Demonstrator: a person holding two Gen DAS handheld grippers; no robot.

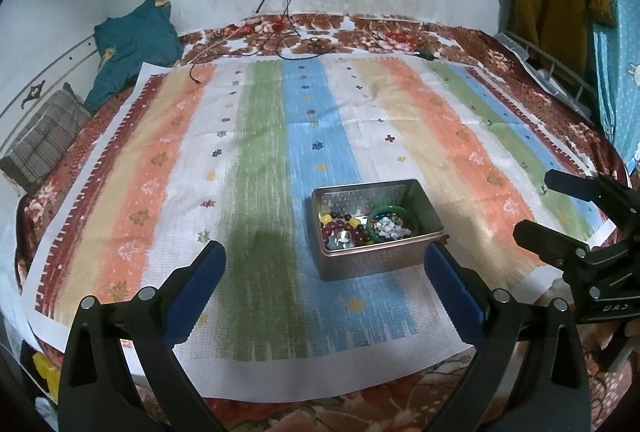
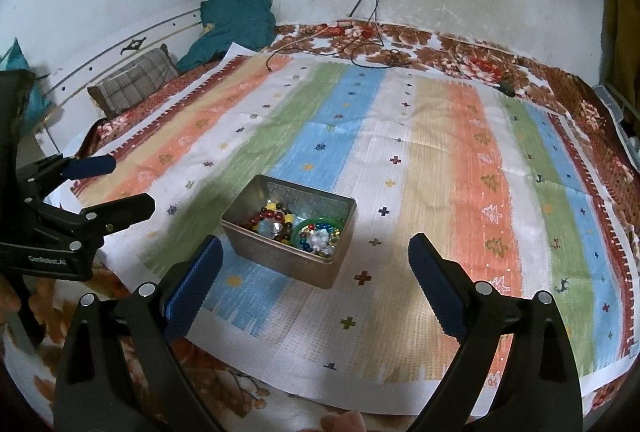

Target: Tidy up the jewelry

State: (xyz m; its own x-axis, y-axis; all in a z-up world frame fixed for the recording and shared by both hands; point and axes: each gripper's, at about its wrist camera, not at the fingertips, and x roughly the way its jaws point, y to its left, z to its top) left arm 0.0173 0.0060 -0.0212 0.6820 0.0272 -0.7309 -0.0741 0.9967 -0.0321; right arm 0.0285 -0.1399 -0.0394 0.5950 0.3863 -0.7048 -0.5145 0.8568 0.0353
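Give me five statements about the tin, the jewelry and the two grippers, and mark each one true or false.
1. The metal tin stands open with no lid on it. True.
2. The green bangle lies on the striped cloth beside the tin. False: it lies inside the tin, among the beads.
3. The left gripper is open and holds nothing. True.
4. The right gripper is shut on a bead bracelet. False: its jaws stand wide apart and empty.
5. The tin sits on the striped cloth spread over the bed. True.
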